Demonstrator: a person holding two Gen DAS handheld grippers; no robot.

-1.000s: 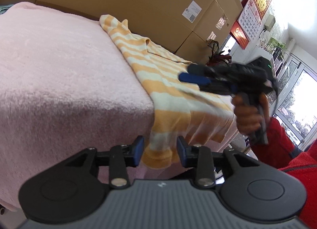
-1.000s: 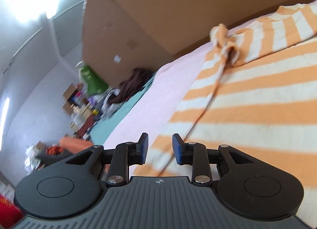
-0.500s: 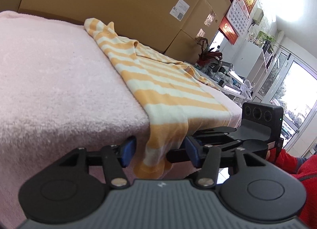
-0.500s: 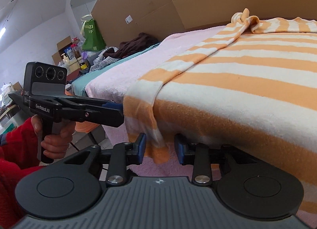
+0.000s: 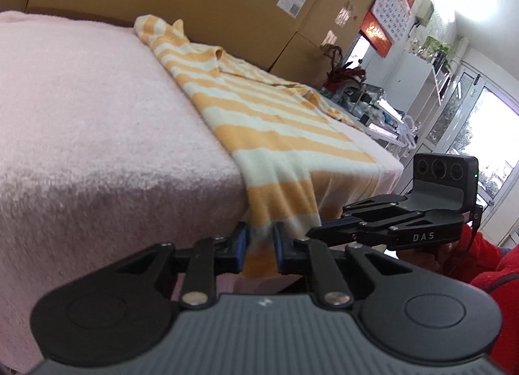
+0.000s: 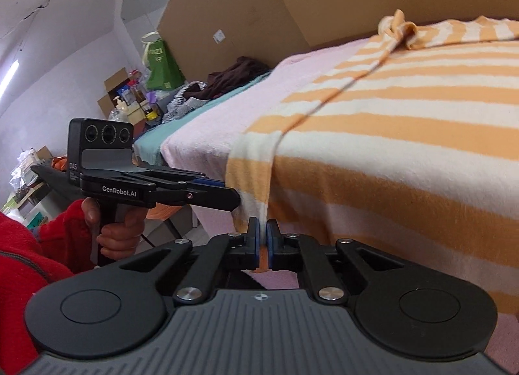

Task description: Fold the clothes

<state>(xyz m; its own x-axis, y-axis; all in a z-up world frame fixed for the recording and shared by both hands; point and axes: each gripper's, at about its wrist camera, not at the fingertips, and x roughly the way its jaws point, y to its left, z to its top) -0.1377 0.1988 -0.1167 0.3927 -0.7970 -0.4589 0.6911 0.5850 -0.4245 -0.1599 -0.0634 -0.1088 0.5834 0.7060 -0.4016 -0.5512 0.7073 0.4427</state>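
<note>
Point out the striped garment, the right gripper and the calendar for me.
striped garment (image 5: 275, 134): left wrist view, flat striped middle.
right gripper (image 6: 262, 240): right wrist view, between its fingertips.
calendar (image 5: 394, 9): left wrist view, date grid.

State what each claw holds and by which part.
Right claw is shut on the striped garment's overhanging bottom hem. Left claw straddles the same hanging hem, jaws apart, not yet pinching.

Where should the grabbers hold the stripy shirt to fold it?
At its bottom hem, coming from the front edge of the pink blanket. The striped shirt lies flat, but its hem hangs over that edge, so fingers fit on both sides. The right gripper pinches the hem already; the left gripper straddles it.
</note>
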